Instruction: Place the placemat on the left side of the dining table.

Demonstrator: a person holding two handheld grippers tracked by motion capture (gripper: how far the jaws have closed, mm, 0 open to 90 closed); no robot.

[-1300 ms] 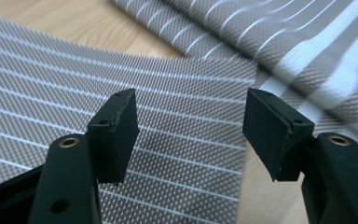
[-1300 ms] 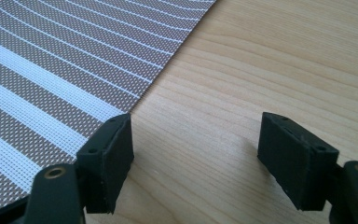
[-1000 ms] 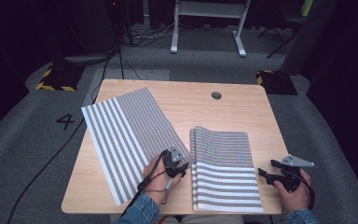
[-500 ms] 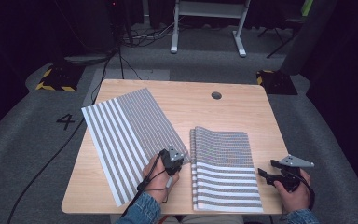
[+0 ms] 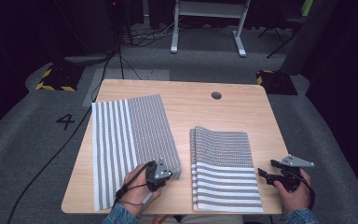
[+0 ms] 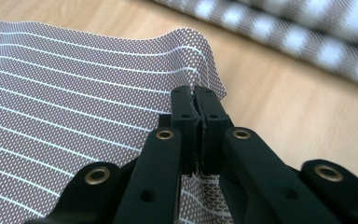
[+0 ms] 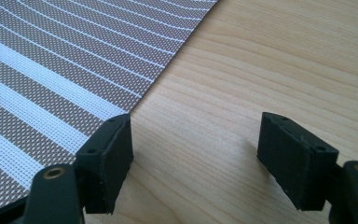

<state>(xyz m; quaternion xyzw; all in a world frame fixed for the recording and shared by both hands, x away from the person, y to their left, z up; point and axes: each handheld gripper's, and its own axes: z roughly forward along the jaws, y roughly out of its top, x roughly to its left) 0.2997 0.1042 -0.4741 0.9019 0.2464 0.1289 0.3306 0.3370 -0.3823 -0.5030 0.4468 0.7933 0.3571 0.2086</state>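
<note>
Left gripper (image 5: 164, 173) has just closed its jaws, pinching the near right corner of the left striped mat (image 5: 130, 140). Right gripper (image 5: 266, 171), jaws spread, hovers beside the stacked mats (image 5: 223, 172), right near side of table (image 5: 242, 107).

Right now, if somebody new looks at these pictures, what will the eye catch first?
Probably the two striped mats on the wooden table: a spread mat on the left and a folded stack on the right. Next, the left tool, shut on the spread mat's near corner, which lifts into a small ridge. The right tool waits open over bare wood beside the stack.
</note>
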